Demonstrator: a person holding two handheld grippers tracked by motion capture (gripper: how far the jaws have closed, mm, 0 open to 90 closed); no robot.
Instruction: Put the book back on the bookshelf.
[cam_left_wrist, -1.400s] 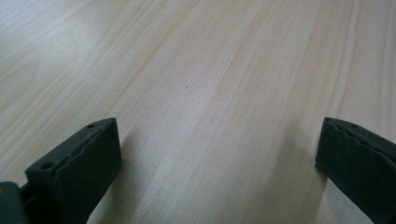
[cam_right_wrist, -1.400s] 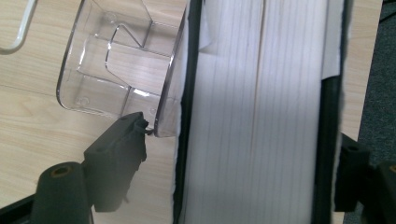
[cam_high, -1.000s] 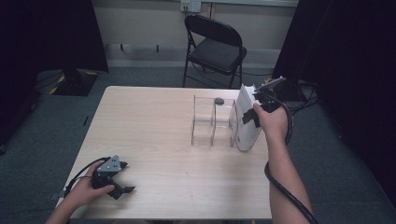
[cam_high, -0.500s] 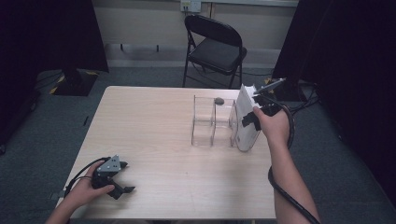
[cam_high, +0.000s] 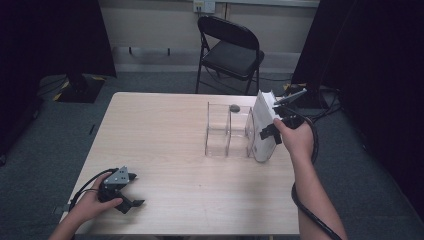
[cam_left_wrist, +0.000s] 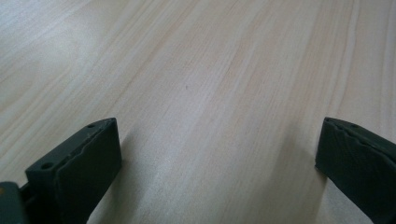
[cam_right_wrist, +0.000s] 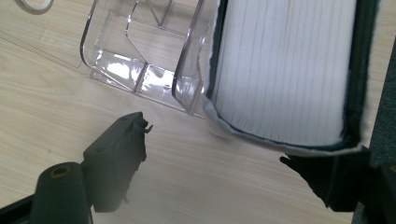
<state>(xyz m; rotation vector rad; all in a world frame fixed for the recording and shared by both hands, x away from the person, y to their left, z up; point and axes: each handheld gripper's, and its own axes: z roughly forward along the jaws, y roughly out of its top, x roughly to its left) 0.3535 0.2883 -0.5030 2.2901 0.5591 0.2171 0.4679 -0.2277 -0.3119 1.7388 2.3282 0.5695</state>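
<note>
High view first: what is under my hands, and what is around me?

— You are at a pale wood-grain table on grey carpet. A black folding chair stands past the far edge against a light wall, and dark curtains hang on both sides of the room. Cables lie on the floor at the far right.

And the things on the table?

— A clear divided organizer stands right of the middle. The white book is at its right end, tilted, with its top leaning away from the compartments. A small dark round thing sits at the organizer's far side.

Have I got the book?

— Your right gripper is up against it, but its jaws stand wide apart. In the right gripper view the book's page edges sit next to the organizer's clear wall. One jaw is well clear of it over bare wood. The other is just under its lower corner, and I cannot tell whether it touches. So the right gripper is not clamping it.

And my left?

— Your left gripper rests near the table's near left corner. In the left gripper view its jaws are spread, and between them the left gripper has nothing but wood grain.
</note>
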